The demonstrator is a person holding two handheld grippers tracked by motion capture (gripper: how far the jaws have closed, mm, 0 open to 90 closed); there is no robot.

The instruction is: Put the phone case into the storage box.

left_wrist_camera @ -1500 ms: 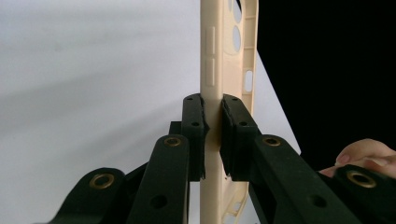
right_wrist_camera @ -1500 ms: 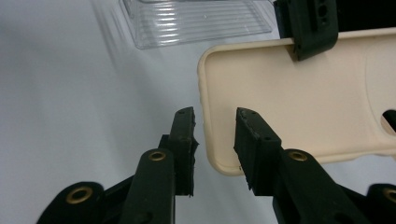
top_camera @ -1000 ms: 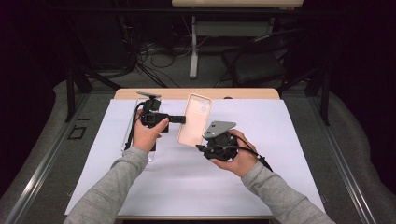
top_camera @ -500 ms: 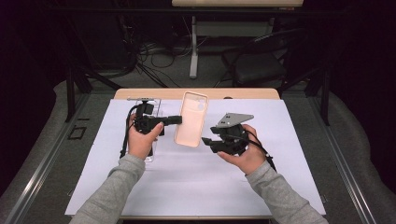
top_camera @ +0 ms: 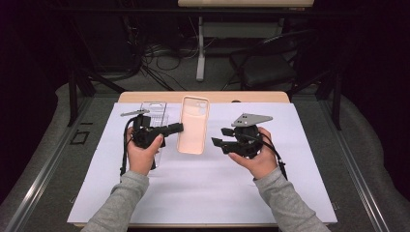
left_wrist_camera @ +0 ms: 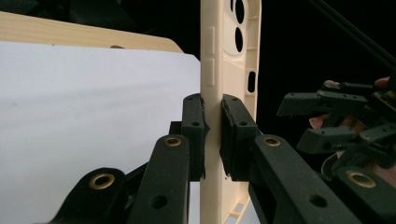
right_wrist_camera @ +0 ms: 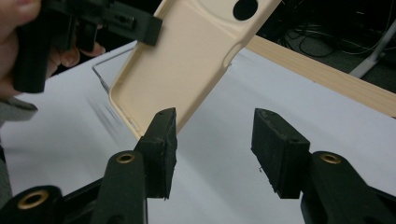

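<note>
high view: your left gripper (top_camera: 176, 128) has its jaws clamped on the left long edge of the cream phone case (top_camera: 193, 124), which is lifted off the white sheet (top_camera: 300, 145) covering the table (top_camera: 145, 96), its camera cut-outs at the far end. a clear case (top_camera: 154, 110) lies on the sheet just behind that gripper, partly under it. your right gripper (top_camera: 216, 143) sits a little beyond the case's right edge, jaws pointed toward it and not touching it.

in the left gripper view, the two pads (left_wrist_camera: 194, 135) pinch the case's side wall between them, the case (left_wrist_camera: 233, 70) standing on edge and running straight up from the jaws, button bumps just above the grip. your right gripper (left_wrist_camera: 322, 123) shows off to the right of the jaws, with fingertips around it.

in the right gripper view, the jaws stand well parted with nothing between them. the case (right_wrist_camera: 187, 60) hangs ahead of the left jaw, tilted, its lower corner just above that jaw's tip; whether it touches, you cannot tell. your left gripper (right_wrist_camera: 144, 25) bites the case's edge at upper left, with your left hand (right_wrist_camera: 28, 42) behind it.
</note>
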